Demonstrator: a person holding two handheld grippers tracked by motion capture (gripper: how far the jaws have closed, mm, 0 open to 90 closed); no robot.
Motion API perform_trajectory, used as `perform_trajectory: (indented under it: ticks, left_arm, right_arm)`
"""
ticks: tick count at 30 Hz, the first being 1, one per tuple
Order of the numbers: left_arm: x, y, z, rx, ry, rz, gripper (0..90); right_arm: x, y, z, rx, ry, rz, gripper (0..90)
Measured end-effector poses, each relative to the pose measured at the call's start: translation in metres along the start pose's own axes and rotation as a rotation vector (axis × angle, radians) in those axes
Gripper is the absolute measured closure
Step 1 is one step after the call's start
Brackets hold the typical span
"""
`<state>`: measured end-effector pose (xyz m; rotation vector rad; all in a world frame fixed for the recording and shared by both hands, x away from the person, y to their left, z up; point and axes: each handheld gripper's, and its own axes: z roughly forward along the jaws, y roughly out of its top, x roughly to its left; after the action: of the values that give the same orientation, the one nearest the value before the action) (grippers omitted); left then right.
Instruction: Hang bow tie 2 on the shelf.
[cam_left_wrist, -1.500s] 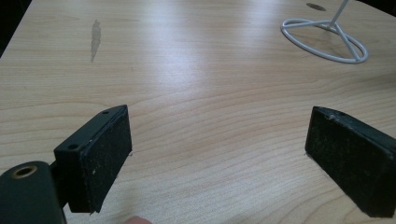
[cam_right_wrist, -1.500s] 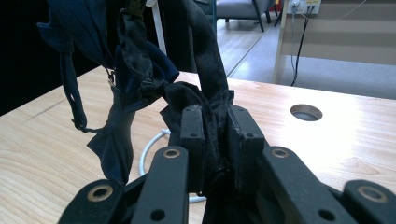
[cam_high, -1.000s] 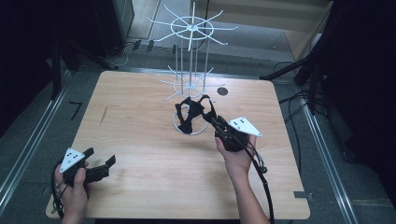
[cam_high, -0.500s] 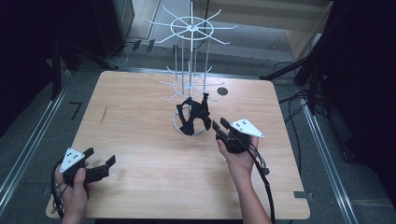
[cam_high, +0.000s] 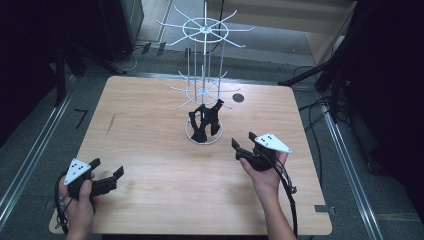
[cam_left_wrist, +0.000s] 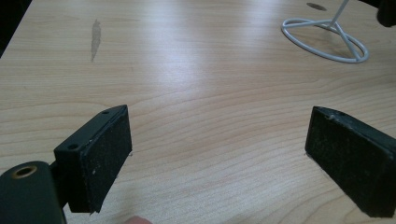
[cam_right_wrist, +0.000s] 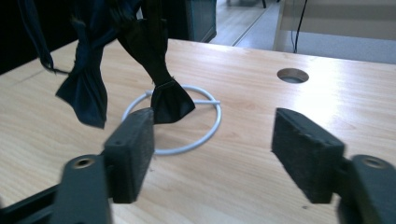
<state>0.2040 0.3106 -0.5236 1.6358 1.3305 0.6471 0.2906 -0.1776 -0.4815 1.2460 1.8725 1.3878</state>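
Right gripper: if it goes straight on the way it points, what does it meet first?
Probably the black cloth hanging on the white wire rack, just over the rack's base ring. The right gripper is open with nothing between.

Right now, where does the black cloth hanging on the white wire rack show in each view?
High view: black cloth at table centre, hanging over the rack's base ring.
Left gripper view: only a dark tip at the top right corner, above the ring.
Right gripper view: upper left, beyond the left jaw.
Shared landmark: the white base ring.
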Motion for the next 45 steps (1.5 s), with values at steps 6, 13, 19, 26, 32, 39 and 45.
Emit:
perform_trajectory:
  ticks: [6,13,19,26,32,39,45]
  left_arm:
    - [0.000,0.000,0.000,0.000,0.000,0.000,8.1]
    - [0.000,0.000,0.000,-0.001,0.000,0.003,8.1]
    - [0.000,0.000,0.000,0.000,0.003,0.003,8.1]
    - [0.000,0.000,0.000,0.000,0.004,0.005,8.1]
    - [0.000,0.000,0.000,0.000,0.004,0.005,8.1]
    - [-0.001,0.000,0.000,-0.001,0.005,0.004,8.1]
    - [-0.001,0.000,0.000,-0.001,0.005,0.005,8.1]
  right_arm:
    - [-0.006,-0.011,-0.009,0.026,0.016,-0.006,12.7]
    - [-0.013,-0.021,-0.018,0.051,0.027,-0.012,0.0]
    - [-0.027,-0.033,-0.029,0.054,0.004,0.020,0.0]
    - [-0.037,-0.043,-0.037,0.063,-0.010,0.032,0.0]
    - [-0.046,-0.051,-0.046,0.074,-0.017,0.035,0.0]
    - [-0.055,-0.059,-0.053,0.085,-0.034,0.041,0.0]
    - [-0.059,-0.066,-0.058,0.090,-0.034,0.048,0.0]
